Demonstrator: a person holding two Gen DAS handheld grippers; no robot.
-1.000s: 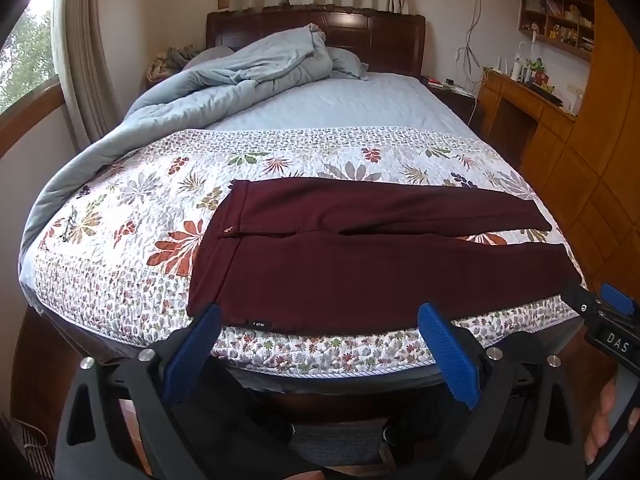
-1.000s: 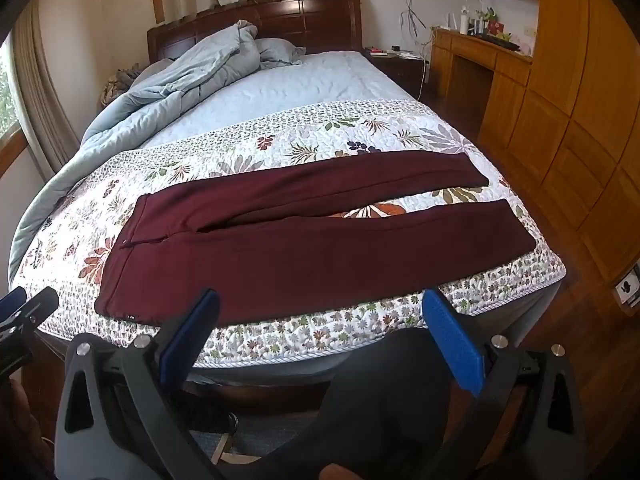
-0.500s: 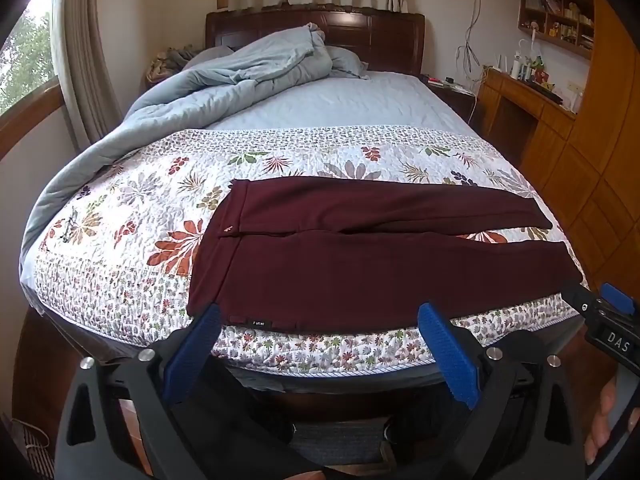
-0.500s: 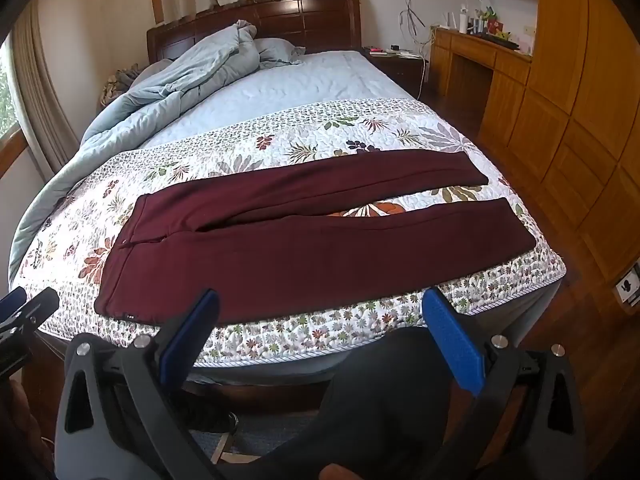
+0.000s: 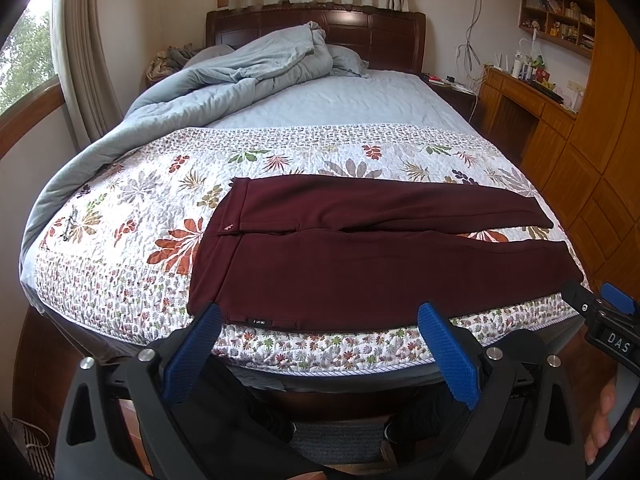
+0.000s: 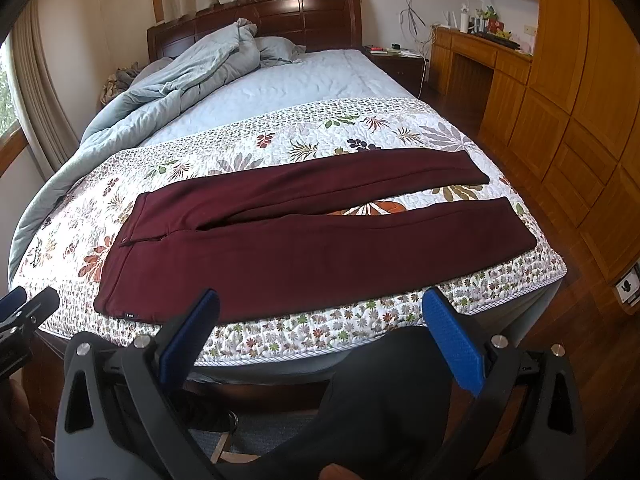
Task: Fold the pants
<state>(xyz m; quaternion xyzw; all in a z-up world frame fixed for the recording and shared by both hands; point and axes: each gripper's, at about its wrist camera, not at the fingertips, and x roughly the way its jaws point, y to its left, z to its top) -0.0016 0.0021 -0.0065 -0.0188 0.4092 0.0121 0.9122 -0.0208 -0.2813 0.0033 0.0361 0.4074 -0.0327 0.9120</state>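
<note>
Dark maroon pants (image 5: 360, 256) lie flat across the foot of the bed, waistband to the left, both legs stretched to the right; they also show in the right wrist view (image 6: 304, 236). My left gripper (image 5: 318, 322) is open and empty, held off the near bed edge below the waistband. My right gripper (image 6: 320, 312) is open and empty, held off the near edge below the near leg. The right gripper's tip shows at the right of the left wrist view (image 5: 600, 312).
The pants rest on a floral quilt (image 5: 132, 216) over a bed with a crumpled grey duvet (image 5: 240, 76) and dark headboard (image 5: 380, 36). Wooden cabinets (image 6: 580, 128) and a desk (image 6: 476, 56) stand right. A window and curtain (image 5: 80, 60) stand left.
</note>
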